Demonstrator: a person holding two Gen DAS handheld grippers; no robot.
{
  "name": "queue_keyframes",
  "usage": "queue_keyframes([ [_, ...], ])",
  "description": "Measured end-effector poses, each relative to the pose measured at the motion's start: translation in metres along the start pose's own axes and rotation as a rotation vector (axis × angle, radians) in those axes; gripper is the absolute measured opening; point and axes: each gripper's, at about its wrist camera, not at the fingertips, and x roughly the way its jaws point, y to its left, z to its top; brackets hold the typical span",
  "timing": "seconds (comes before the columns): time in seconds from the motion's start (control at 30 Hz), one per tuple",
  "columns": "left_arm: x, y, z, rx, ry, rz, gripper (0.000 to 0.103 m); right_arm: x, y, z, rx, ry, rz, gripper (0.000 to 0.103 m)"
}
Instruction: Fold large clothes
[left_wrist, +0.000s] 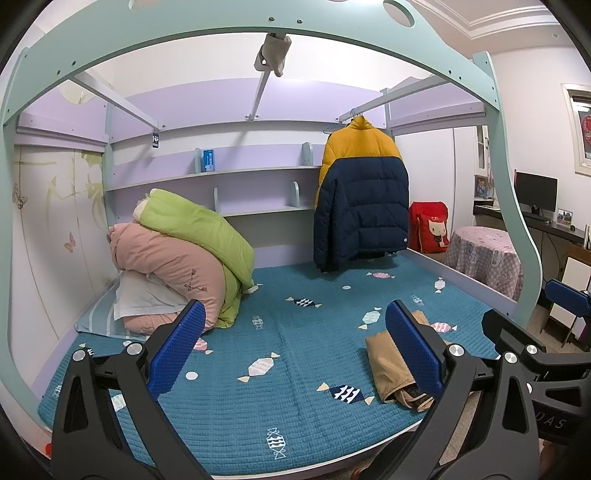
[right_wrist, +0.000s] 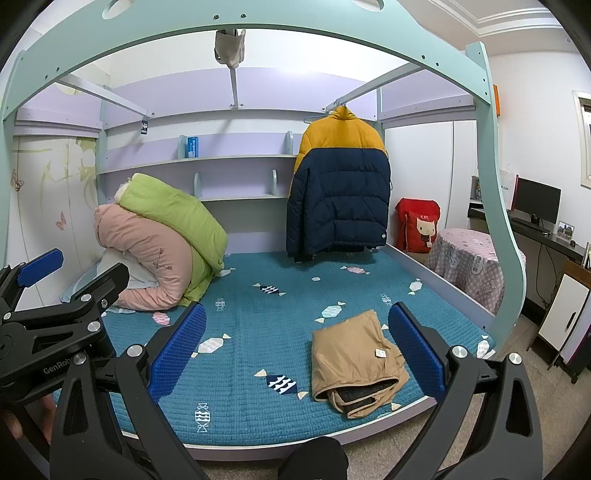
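At the far left of the bed (right_wrist: 258, 325), a pink quilt (right_wrist: 147, 266) and a green quilt (right_wrist: 173, 218) are piled against the wall, the green one lying on top. The left gripper (left_wrist: 295, 347) hangs over the near edge of the teal bedspread with its blue fingers (left_wrist: 177, 347) spread wide, grasping nothing. In the right wrist view it shows at the left border, beside the right gripper (right_wrist: 295, 347), whose fingers (right_wrist: 415, 350) are likewise released and empty. Further right, a folded tan jacket (right_wrist: 354, 362) lies flat near the front right corner of the bed, dark lining showing at its near edge; neither gripper touches it. Behind it, a yellow and navy puffer jacket (right_wrist: 340, 184) hangs from a rail (right_wrist: 369, 86) above the bed. To the right, off the bed, stands a red cushion (right_wrist: 419, 225).
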Motion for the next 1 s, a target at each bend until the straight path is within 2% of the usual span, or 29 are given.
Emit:
queue_keyframes([
  [0.4,0.014,0.001,-0.010,0.002,0.016,-0.017,0.098,0.008,-0.006,-0.007,0.002,0.019,-0.013,0.096],
  [1.0,0.056,0.016,-0.010,-0.006,0.043,-0.029,0.098,0.050,0.001,0.001,-0.008,0.070,-0.031,0.096],
])
